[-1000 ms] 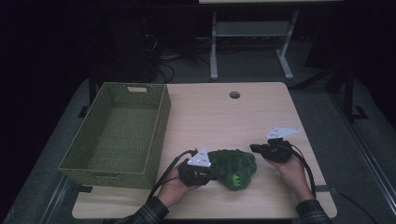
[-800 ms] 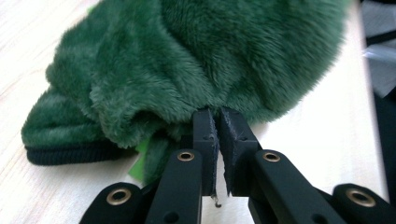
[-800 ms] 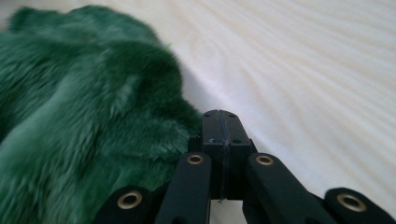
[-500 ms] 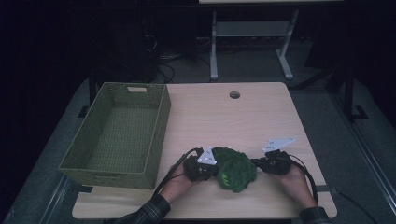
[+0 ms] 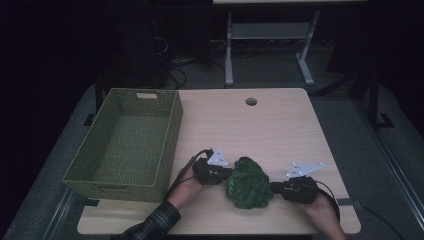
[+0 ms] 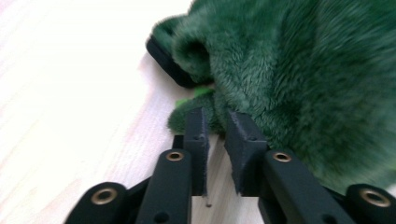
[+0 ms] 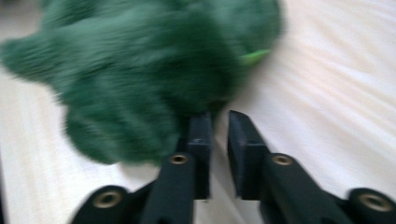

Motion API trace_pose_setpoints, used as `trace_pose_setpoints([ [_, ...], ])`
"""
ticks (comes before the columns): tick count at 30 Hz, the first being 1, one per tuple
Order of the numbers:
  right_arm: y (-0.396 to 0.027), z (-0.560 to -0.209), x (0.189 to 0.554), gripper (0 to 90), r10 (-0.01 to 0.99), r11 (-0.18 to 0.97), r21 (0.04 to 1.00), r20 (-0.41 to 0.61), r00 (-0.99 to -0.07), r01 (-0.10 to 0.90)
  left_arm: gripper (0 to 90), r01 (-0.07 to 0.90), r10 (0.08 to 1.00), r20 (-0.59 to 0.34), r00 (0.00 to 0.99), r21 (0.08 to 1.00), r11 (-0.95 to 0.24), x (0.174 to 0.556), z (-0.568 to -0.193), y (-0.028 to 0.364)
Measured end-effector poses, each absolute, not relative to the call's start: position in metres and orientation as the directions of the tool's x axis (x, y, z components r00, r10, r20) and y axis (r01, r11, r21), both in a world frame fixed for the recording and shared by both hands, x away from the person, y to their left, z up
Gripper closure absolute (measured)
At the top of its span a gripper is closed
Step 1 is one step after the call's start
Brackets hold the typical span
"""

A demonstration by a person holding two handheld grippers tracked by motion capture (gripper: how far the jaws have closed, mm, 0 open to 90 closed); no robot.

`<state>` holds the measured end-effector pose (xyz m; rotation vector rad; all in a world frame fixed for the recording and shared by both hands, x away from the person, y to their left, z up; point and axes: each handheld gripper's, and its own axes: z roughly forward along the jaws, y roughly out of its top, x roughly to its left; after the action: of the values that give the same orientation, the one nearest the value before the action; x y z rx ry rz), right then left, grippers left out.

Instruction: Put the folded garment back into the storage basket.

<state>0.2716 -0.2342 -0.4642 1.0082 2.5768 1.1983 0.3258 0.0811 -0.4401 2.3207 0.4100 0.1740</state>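
A bundled green plush toy [image 5: 248, 182] sits on the near part of the table [image 5: 280, 125], right of the middle, between the two grippers. Its longer side runs from far-left to near-right, though the lump is too crumpled to say which end is the head. A bright green tag [image 7: 254, 56] pokes out of the fur.

Left gripper [image 5: 216, 171] is up against the toy's left side. In the left gripper view its jaws stand a narrow gap apart and have just been opening; the tips [image 6: 217, 122] are in the edge of the fur, and I cannot tell for sure whether any fur is pinched.

Right gripper [image 5: 289, 188] is at the toy's near-right edge. Its jaws also have just been opening, a slim gap between them, the tips [image 7: 219, 122] right at the fur with bare wood showing in the gap.

Over on the left, the green woven basket [image 5: 169, 131] stands on the table's left edge, well apart from the toy, its woven floor bare.
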Motion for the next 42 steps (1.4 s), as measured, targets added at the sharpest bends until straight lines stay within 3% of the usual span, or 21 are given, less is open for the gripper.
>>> trace_pose_setpoints([
  [9, -0.264, -0.473, 0.287, 35.8, 0.789, 0.360, 0.733, 0.092, -0.607, 0.578, 58.1, 0.233, 0.289, -0.056, 0.956, 0.743, -0.627, 0.328, -0.402, 0.102],
  [17, -0.265, -0.480, 0.290, 20.4, 0.824, 0.368, 0.724, 0.036, -0.565, 0.583, 38.4, 0.196, 0.183, -0.099, 0.978, 0.740, -0.643, 0.319, -0.382, 0.087],
  [33, -0.265, -0.482, 0.290, 19.0, 0.828, 0.365, 0.732, 0.027, -0.560, 0.575, 18.2, 0.132, 0.109, -0.075, 0.991, 0.583, -0.802, 0.314, -0.413, 0.034],
  [42, -0.264, -0.482, 0.290, 19.2, 0.830, 0.364, 0.732, 0.027, -0.557, 0.576, 14.3, 0.139, 0.117, -0.076, 0.990, 0.533, -0.834, 0.312, -0.436, 0.026],
])
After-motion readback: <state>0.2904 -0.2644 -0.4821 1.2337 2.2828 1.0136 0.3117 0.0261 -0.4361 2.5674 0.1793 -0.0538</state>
